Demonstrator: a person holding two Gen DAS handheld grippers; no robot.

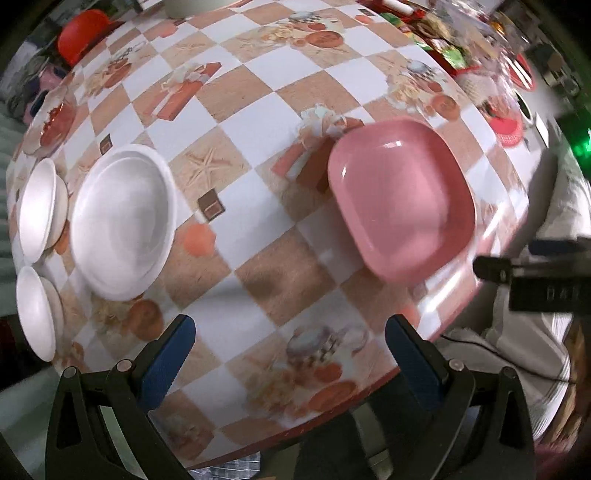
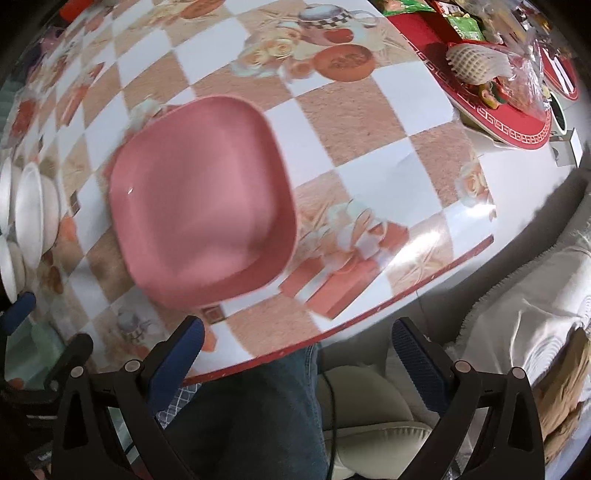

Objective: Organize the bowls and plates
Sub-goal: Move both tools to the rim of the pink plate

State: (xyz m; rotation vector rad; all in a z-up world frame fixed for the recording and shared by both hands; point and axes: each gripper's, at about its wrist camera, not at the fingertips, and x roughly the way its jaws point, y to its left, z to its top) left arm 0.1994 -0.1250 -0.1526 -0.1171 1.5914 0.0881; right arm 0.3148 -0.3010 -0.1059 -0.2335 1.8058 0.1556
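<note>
A pink square plate (image 1: 400, 199) lies on the checkered table (image 1: 258, 221) near its right front edge; it also shows in the right wrist view (image 2: 203, 218). A white round plate (image 1: 123, 221) lies at the left, with two white bowls (image 1: 38, 210) (image 1: 37, 314) beside it on the far left. The bowls also show at the left edge of the right wrist view (image 2: 35, 214). My left gripper (image 1: 290, 354) is open and empty above the table's front edge. My right gripper (image 2: 297, 354) is open and empty, just in front of the pink plate over the table edge.
A red lid or container (image 1: 85, 33) sits at the far left corner. A red mat (image 2: 491, 110) with snack packets and a bagged item lies at the back right. My legs and a cushioned seat (image 2: 369, 424) are below the table edge. The other gripper shows at the right (image 1: 535, 273).
</note>
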